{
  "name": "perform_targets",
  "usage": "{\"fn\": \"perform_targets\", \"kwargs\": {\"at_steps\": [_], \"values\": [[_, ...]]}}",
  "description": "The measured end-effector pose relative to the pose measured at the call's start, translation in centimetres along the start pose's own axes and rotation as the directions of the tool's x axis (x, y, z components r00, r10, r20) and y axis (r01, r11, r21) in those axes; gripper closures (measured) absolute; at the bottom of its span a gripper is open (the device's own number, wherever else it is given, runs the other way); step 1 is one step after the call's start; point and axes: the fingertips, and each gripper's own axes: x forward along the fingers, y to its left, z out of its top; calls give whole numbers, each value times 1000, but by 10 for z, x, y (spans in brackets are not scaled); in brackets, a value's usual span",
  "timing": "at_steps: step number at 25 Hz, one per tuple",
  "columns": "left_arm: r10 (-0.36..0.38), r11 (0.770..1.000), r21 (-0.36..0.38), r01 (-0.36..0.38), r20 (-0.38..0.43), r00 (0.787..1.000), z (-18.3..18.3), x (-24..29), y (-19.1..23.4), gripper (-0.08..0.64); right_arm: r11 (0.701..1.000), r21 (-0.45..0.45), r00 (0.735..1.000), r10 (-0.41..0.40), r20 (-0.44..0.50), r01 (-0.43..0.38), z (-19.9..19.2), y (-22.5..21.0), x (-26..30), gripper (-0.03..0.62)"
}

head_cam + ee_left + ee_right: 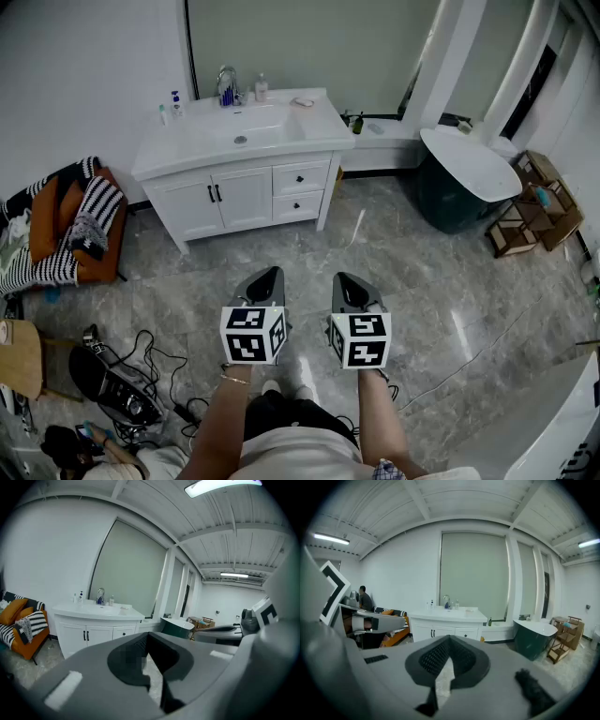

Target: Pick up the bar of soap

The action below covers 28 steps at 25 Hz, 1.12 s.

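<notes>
The bar of soap [302, 102] is a small pale oval on the right side of the white vanity's counter [323, 120], beside the sink basin [251, 127]. Both grippers are held over the marble floor, well short of the vanity and pointing toward it. My left gripper [265, 279] has its jaws together at the tip with nothing between them. My right gripper [349, 284] is likewise shut and empty. In the left gripper view the tips [146, 637] meet below the vanity [96, 623]. The right gripper view shows its tips [449, 639] closed under the vanity [447, 625].
A faucet [226, 86] and small bottles [175, 101] stand on the counter. A dark green tub [459, 183] and a wooden rack [534, 202] are at the right. An orange seat with striped cushions [75, 225] is at the left, cables and gear [122, 389] on the floor.
</notes>
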Motion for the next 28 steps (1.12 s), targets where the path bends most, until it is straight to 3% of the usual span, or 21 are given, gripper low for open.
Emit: {"fn": "perform_targets", "kwargs": {"at_steps": [11,15,16,17,18,23,28], "values": [[0,1000,0,0,-7,1000,-3,6,-8,551,1000,-4,1000,4,-6,-4,-4,-4,2,580],[2,1000,-3,-2,-10,1000,-2,10,-12,551,998,-44,999,49,13,-48,-1,-2,4,578],[3,1000,-2,-3,-10,1000,-3,11,-13,551,997,-52,998,56,21,-55,0,-2,4,562],[5,1000,-1,-5,-9,1000,-3,11,-14,551,997,-53,998,59,33,-57,0,-2,4,486],[7,1000,1,-7,-9,1000,-4,12,-15,551,997,-44,997,62,48,-60,1,-2,4,460],[34,999,0,-34,-14,999,-4,16,-15,551,996,5,994,93,57,-94,1,-8,7,436],[41,999,-11,-41,-15,999,-8,20,-21,551,987,-29,986,158,58,-157,0,-10,5,393]]}}
